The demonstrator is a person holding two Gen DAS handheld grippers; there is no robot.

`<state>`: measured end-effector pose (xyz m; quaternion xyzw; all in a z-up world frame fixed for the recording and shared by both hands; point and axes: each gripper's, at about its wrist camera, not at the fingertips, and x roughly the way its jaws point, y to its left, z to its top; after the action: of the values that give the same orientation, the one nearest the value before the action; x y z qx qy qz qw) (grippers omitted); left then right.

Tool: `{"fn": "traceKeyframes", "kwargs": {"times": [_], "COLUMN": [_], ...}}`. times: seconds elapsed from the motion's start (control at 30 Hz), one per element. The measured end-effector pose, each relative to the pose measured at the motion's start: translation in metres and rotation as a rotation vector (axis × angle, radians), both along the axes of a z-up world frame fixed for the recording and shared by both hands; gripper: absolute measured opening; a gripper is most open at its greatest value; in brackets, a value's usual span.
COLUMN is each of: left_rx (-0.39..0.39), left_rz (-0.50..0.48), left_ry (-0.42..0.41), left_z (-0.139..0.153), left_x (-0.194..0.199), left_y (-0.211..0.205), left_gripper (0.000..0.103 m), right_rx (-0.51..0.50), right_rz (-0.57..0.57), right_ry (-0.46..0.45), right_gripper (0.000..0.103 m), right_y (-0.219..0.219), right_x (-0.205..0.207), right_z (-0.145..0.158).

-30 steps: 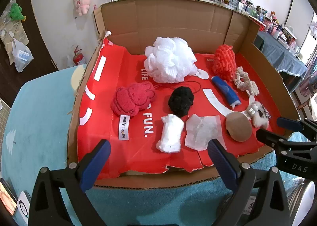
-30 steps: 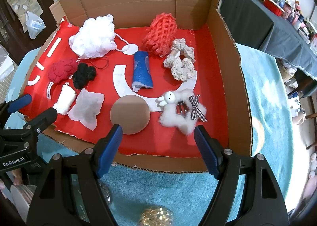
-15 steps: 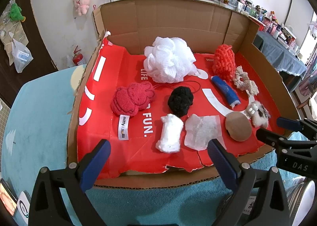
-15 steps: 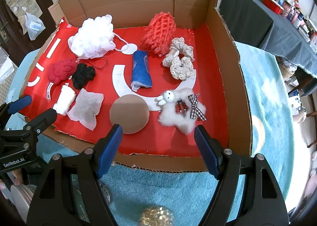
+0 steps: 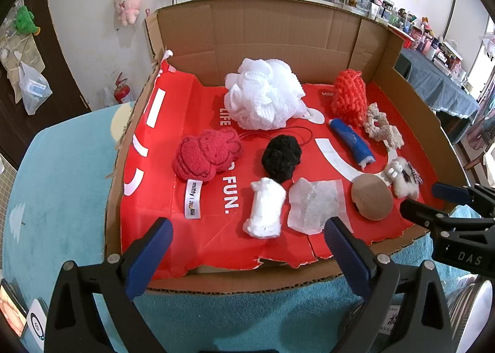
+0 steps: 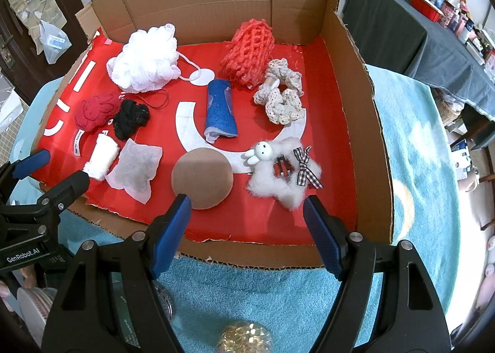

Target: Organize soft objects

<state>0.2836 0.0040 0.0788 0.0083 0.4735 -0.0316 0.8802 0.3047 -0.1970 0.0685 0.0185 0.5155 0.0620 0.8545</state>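
Your left tool and right tool both gape wide, holding nothing, at the near edge of the cardboard box; the brown sponge lies inside, touching the white sachet's neighbour side

Bright, even daylight, soft shadows, sharp focus, strong fisheye bending at edges.

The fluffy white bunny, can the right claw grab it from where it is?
Probably yes. The right claw is open and hovers at the box's low front edge, and the fluffy white bunny lies just beyond it on the red liner, with nothing on top or between them.
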Motion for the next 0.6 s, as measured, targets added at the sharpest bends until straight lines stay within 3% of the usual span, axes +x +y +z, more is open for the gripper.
{"fn": "traceKeyframes", "kwargs": {"times": [0.6], "left_rx": [0.001], "left_rz": [0.000], "left_ry": [-0.001], "left_z": [-0.0001], "left_x": [-0.0012], "left_y": [-0.0004], "left_gripper": [0.100], "right_rx": [0.000], "right_rz": [-0.003], "right_ry": [-0.001], "right_gripper": [0.074], "right_y": [0.0002], "right_x": [-0.0003], "right_z": [0.0003]}}
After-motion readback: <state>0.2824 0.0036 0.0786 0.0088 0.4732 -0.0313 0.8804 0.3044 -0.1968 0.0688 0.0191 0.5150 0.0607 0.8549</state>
